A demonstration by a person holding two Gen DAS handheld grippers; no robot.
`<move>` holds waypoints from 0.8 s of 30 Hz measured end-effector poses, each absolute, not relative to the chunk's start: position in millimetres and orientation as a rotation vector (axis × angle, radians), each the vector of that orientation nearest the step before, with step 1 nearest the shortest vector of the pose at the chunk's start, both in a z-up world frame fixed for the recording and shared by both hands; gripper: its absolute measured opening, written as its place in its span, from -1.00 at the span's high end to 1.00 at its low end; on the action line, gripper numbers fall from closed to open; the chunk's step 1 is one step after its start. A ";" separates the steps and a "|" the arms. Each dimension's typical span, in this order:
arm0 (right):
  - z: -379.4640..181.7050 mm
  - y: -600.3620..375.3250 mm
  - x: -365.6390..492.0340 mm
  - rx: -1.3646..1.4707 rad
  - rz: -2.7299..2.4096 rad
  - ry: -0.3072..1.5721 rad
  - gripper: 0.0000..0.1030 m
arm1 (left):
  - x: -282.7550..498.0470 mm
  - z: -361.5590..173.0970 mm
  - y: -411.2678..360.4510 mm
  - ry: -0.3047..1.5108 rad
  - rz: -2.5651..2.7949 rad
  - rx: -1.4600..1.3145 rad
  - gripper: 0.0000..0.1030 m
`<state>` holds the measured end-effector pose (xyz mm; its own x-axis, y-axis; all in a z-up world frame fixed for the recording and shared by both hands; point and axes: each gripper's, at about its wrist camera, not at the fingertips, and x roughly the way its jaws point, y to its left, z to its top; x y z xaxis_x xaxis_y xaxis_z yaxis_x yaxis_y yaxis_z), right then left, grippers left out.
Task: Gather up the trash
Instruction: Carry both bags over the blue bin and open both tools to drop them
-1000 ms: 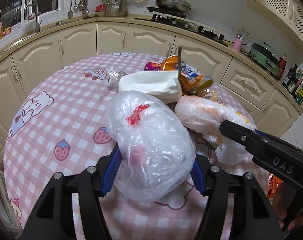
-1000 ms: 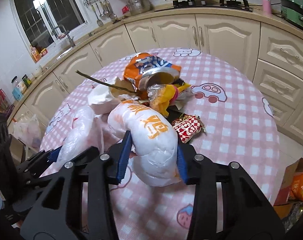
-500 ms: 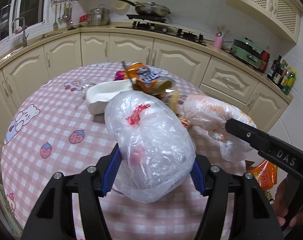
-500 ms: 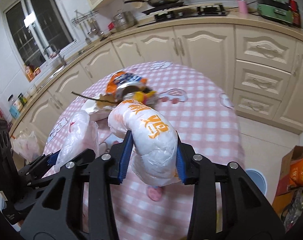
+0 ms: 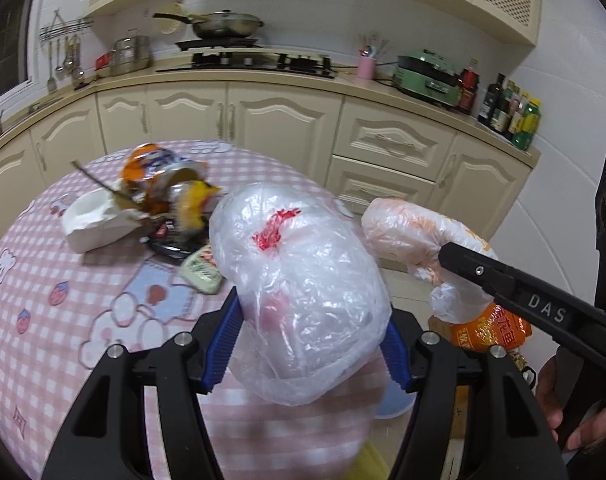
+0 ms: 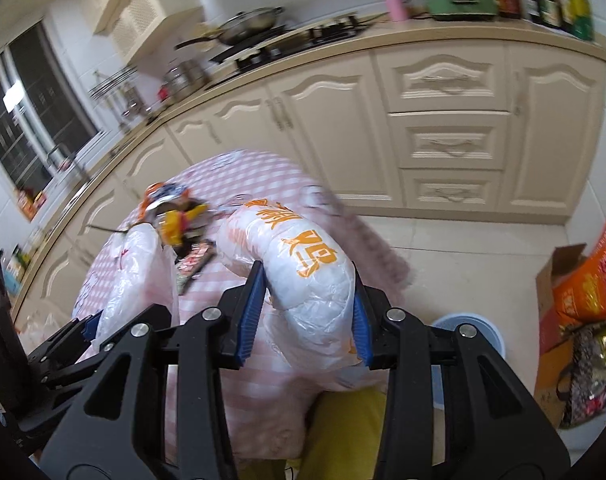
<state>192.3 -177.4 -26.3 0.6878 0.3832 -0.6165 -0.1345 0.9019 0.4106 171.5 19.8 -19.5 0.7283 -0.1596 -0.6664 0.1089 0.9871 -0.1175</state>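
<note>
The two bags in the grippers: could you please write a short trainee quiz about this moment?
1. True or false: the left gripper is shut on the clear bag.
2. What colour is the print on the white bag in the right gripper?
3. Where is the white box? A) on the table B) on the floor

Key: 1 true; 2 orange; 3 A.

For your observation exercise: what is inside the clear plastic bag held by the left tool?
Through the clear plastic bag, gripped by the left tool, only crumpled film, a red patch and a pinkish blur show. What the contents actually are cannot be told.
</note>
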 end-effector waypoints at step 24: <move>-107.2 -339.0 152.0 0.552 -0.050 0.855 0.22 | 199.8 -85.0 -167.0 0.940 -0.448 0.150 -0.22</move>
<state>152.0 -339.0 -107.2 0.6636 0.1745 -0.7274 0.2585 0.8590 0.4419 199.8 -167.0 -85.0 0.5062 -0.3054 -0.8065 0.4335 0.8986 -0.0682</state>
